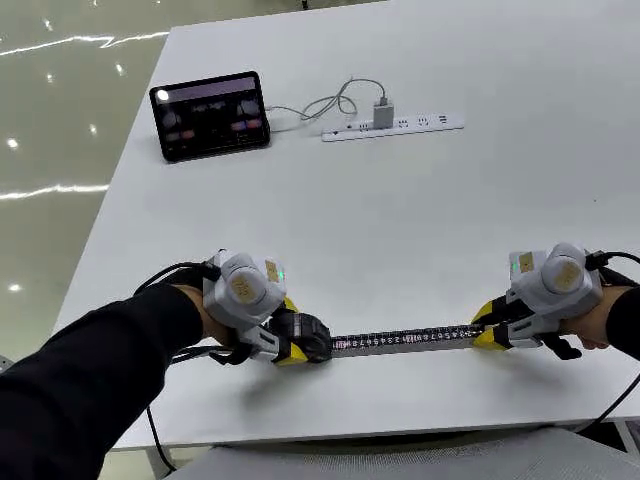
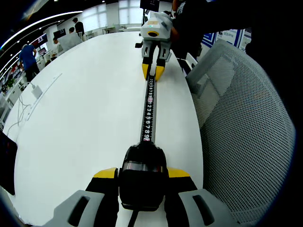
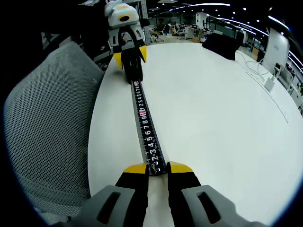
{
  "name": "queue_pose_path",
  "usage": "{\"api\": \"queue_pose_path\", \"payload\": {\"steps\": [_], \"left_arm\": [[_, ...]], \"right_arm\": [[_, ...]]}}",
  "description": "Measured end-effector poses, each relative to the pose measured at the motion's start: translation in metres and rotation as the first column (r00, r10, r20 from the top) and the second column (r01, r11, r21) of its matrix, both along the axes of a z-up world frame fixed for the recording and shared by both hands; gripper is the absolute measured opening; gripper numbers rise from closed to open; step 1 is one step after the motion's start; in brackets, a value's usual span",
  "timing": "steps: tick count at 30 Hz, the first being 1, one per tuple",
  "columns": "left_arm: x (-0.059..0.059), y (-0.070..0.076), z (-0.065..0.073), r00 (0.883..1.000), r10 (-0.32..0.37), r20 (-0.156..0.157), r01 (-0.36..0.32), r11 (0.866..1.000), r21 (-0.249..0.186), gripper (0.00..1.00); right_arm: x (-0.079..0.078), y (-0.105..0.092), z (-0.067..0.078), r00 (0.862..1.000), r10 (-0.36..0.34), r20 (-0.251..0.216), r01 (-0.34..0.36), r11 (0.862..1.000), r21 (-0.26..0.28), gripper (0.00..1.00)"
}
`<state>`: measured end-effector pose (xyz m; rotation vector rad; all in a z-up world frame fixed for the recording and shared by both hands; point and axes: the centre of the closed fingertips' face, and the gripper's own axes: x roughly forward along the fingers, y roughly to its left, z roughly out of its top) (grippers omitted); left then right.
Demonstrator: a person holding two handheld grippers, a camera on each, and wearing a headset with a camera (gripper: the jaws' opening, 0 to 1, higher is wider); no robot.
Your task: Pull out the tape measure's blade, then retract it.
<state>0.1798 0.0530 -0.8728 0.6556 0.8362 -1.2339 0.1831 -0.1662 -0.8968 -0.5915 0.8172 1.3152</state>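
A black tape measure case [image 1: 308, 337] lies near the table's front edge, clamped by my left gripper [image 1: 288, 340]; in the left gripper view the case [image 2: 142, 176] sits between the yellow-tipped jaws. Its dark blade [image 1: 405, 340] with printed numbers is pulled out to the right along the table. My right gripper [image 1: 487, 325] is shut on the blade's end. In the right gripper view the blade [image 3: 144, 125] runs from my right gripper [image 3: 156, 169] to the far case [image 3: 132, 62]. The left gripper view shows the blade [image 2: 149, 106] reaching the right gripper [image 2: 153, 72].
A white table [image 1: 400, 220] carries a dark tablet [image 1: 210, 114] at the back left and a white power strip [image 1: 395, 125] with a plugged charger and cable. A grey mesh chair [image 2: 246, 123] stands just off the table's front edge.
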Motion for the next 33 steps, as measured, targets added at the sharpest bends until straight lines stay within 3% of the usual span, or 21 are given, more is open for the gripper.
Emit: {"api": "queue_pose_path", "payload": {"steps": [33], "left_arm": [[0.0012,0.0008,-0.0004,1.0,0.001,0.001,-0.001,1.0,0.0,0.33]], "right_arm": [[0.0074,-0.0091,-0.0022,1.0,-0.023,-0.003,0.023,1.0,-0.006,0.1]]}}
